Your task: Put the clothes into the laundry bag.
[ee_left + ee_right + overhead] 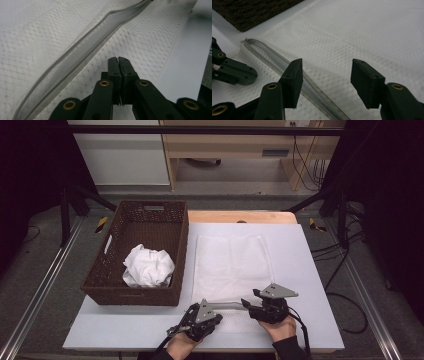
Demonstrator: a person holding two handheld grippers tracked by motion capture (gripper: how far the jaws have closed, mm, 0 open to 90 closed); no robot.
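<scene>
Left tool (200, 319), right tool (267, 306): black jaws, brass-coloured rivets, grey three-cornered top plates, black cables; dark sleeves.

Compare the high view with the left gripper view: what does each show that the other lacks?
High view only: the dark brown woven basket holding a crumpled white cloth, the right gripper, both hands and the floor around the table. Left gripper view only: the left gripper's black jaws pressed together, and the mesh weave up close. Both share the white mesh laundry bag with its grey zipper and the pale table.
</scene>
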